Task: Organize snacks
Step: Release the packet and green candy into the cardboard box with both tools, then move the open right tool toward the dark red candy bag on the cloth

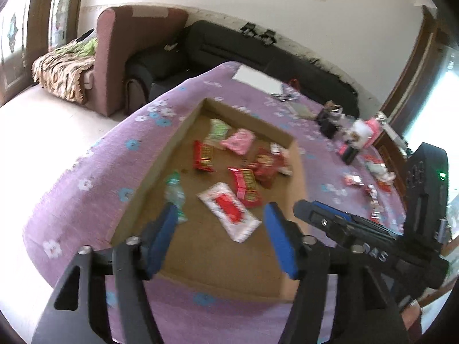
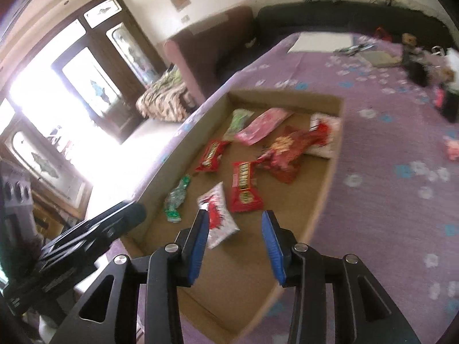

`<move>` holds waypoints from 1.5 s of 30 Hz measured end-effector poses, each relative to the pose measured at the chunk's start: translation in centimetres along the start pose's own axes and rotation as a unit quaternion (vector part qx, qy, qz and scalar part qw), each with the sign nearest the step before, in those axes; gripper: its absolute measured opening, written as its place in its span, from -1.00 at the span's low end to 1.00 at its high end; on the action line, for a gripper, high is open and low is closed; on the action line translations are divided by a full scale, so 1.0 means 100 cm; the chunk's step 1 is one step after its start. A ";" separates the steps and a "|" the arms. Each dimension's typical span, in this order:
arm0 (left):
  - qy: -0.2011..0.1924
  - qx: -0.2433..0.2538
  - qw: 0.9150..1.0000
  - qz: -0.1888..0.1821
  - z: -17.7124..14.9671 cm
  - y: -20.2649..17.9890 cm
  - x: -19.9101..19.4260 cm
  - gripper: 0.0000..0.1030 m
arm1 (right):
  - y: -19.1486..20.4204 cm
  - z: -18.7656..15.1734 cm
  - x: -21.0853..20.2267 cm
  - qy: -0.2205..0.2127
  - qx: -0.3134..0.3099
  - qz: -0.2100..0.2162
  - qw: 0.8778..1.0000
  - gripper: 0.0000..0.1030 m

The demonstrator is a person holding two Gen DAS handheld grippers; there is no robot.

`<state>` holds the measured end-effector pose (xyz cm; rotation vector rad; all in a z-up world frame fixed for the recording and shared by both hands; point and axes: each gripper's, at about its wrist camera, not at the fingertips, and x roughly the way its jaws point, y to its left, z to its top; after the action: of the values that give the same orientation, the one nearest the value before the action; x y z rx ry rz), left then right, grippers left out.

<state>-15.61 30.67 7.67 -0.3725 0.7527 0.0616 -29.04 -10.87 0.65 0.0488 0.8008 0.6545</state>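
Note:
A shallow cardboard box [image 1: 178,134] [image 2: 330,189] lies on a purple flowered cloth and holds several snack packets: two red bars [image 1: 204,154] [image 2: 243,186], a white-and-red packet [image 1: 229,209] [image 2: 218,215], a pink packet [image 1: 239,140] [image 2: 262,126], a green one [image 1: 175,192] [image 2: 176,197] and a crumpled red bag [image 2: 289,149]. My left gripper [image 1: 221,229] is open and empty above the box's near end. My right gripper [image 2: 235,235] is open and empty over the white-and-red packet; it also shows in the left wrist view [image 1: 344,226].
More loose snacks [image 1: 370,183] and dark small objects [image 1: 330,120] lie on the cloth to the right of the box. A white sheet [image 1: 258,81] lies at the far end. A black sofa [image 1: 258,48] and a mauve armchair [image 1: 120,57] stand beyond the table.

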 end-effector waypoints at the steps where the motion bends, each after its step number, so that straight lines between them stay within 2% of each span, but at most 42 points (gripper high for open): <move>1: 0.000 0.005 1.000 -0.008 -0.002 -0.008 -0.003 0.23 | -0.006 -0.002 -0.011 -0.012 0.001 -0.007 1.000 -0.23; 5: 0.009 0.032 0.998 -0.044 -0.016 -0.045 -0.010 0.23 | -0.037 -0.006 -0.040 -0.044 0.016 -0.038 0.998 -0.03; 11: 0.026 0.080 0.993 -0.081 -0.038 -0.087 -0.014 0.23 | -0.114 -0.005 -0.078 -0.069 0.067 -0.101 0.990 -0.02; 13: 0.033 0.093 0.991 -0.088 -0.043 -0.096 -0.011 0.23 | -0.148 -0.001 -0.095 -0.085 0.087 -0.144 0.982 -0.02; 14: 0.035 0.096 0.991 -0.091 -0.045 -0.099 -0.009 0.23 | -0.173 0.001 -0.105 -0.095 0.106 -0.177 0.974 -0.02; 18: 0.045 0.105 0.989 -0.097 -0.049 -0.105 -0.002 0.23 | -0.249 0.010 -0.121 -0.099 0.172 -0.244 0.949 -0.01; 20: 0.047 0.108 0.988 -0.095 -0.050 -0.106 0.001 0.23 | -0.284 0.015 -0.123 -0.095 0.209 -0.252 0.940 -0.01; 23: 0.050 0.107 0.989 -0.092 -0.051 -0.104 0.005 0.23 | -0.316 0.022 -0.118 -0.092 0.248 -0.249 0.932 -0.01; 28: 0.057 0.101 0.990 -0.083 -0.052 -0.100 0.012 0.23 | -0.339 0.040 -0.093 -0.072 0.269 -0.255 0.926 -0.01; 31: 0.062 0.096 0.990 -0.078 -0.052 -0.096 0.015 0.23 | -0.341 0.044 -0.082 -0.065 0.266 -0.262 0.926 -0.01; 32: 0.063 0.095 0.991 -0.077 -0.052 -0.096 0.016 0.23 | -0.338 0.045 -0.080 -0.065 0.260 -0.266 0.926 -0.07; 33: 0.064 0.094 0.991 -0.078 -0.052 -0.096 0.017 0.23 | -0.334 0.045 -0.077 -0.064 0.251 -0.257 0.931 -0.22; 35: 0.067 0.090 0.990 -0.080 -0.053 -0.097 0.019 0.23 | -0.321 0.046 -0.072 -0.055 0.227 -0.245 0.941 -0.33; 38: 0.072 0.095 0.989 -0.085 -0.057 -0.102 0.020 0.23 | -0.296 0.042 -0.062 -0.029 0.181 -0.207 0.961 -0.65; 42: 0.070 0.105 0.988 -0.088 -0.059 -0.106 0.015 0.23 | -0.259 0.022 -0.051 0.022 0.119 -0.146 0.982 -0.63; 43: 0.068 0.105 0.988 -0.087 -0.060 -0.106 0.014 0.23 | -0.253 0.018 -0.053 0.025 0.109 -0.135 0.985 -0.63; 45: 0.069 0.100 0.989 -0.088 -0.060 -0.105 0.014 0.23 | -0.249 0.012 -0.067 -0.002 0.112 -0.137 0.984 -0.59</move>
<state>-16.55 18.66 5.97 -0.2512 0.8509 -0.2064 -18.55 -34.41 -1.07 0.1423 0.8554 0.3027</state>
